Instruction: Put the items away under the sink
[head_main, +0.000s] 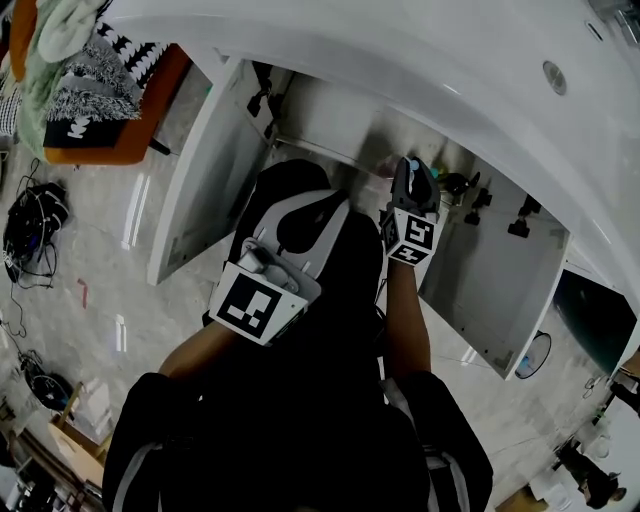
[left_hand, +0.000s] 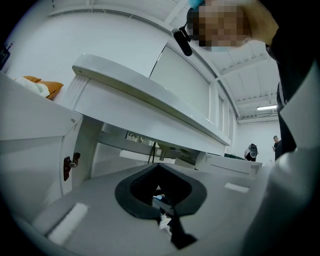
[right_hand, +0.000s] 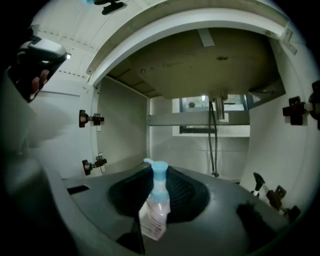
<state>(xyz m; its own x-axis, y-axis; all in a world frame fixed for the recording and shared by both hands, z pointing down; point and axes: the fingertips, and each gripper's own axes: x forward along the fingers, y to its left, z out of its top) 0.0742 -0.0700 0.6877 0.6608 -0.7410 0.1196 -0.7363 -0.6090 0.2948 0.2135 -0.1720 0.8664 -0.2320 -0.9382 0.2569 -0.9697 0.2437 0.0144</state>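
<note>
The right gripper (right_hand: 151, 225) has its jaws closed narrow on a pump bottle (right_hand: 156, 202). They grip the body low, and the blue pump stands upright above them. The gripper points into the open cabinet (right_hand: 122, 130) under the sink (head_main: 400, 50), at the mouth between the two open doors (head_main: 195, 200). Hoses (right_hand: 214, 140) hang at the far wall.

The left gripper (left_hand: 164, 212) sits nearer and to the left. Its jaws look close together with something small and pale between them, though that view is too dark to say whether they grip it.

The step in hand is carrying the bottle into the cabinet. The next move, as I judge it, calls for reaching further in and down, with the bottle kept upright and short of the hoses. Its base then goes on the cabinet floor and the jaws open.
</note>
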